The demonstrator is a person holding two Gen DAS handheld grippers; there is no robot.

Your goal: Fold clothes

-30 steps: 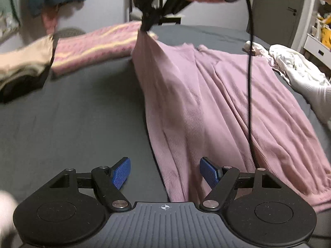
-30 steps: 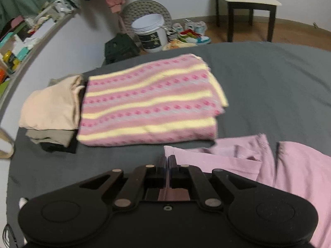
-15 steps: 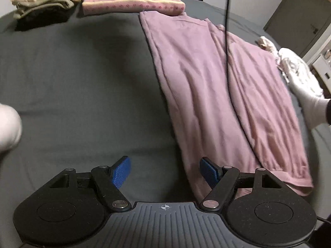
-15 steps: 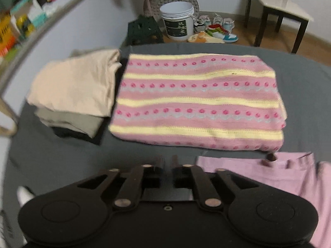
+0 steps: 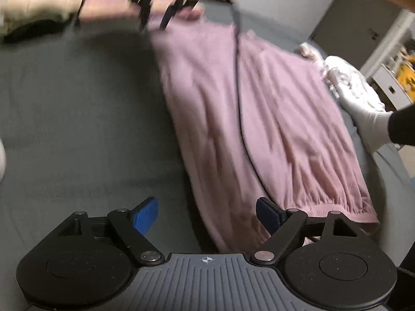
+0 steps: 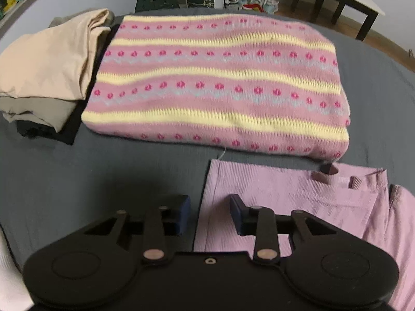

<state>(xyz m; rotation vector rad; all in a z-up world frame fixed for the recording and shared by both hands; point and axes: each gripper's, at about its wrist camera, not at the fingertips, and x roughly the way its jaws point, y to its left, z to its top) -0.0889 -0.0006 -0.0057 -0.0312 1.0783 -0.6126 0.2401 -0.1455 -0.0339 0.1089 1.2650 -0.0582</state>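
A dark grey bed sheet (image 5: 77,119) fills both views, your work surface. Across it, from the top centre of the left wrist view down to the lower right, the mauve ribbed trousers (image 5: 249,119) lie spread lengthwise, legs side by side, gathered cuffs at lower right and waistband at the top: laid out flat, it seems, so a fold can be made cleanly. In the upper half of the right wrist view a folded pink-and-yellow striped knit (image 6: 220,85) sits just beyond the waistband, and at upper left a stack of folded beige and dark garments (image 6: 46,77) touches it, apparently the finished pile. Your right gripper (image 6: 208,213) hovers at the waistband's left corner, fingers partly apart, holding nothing. Your left gripper (image 5: 206,213), at the bottom of its frame, is spread wide and empty over the trouser leg's left edge.
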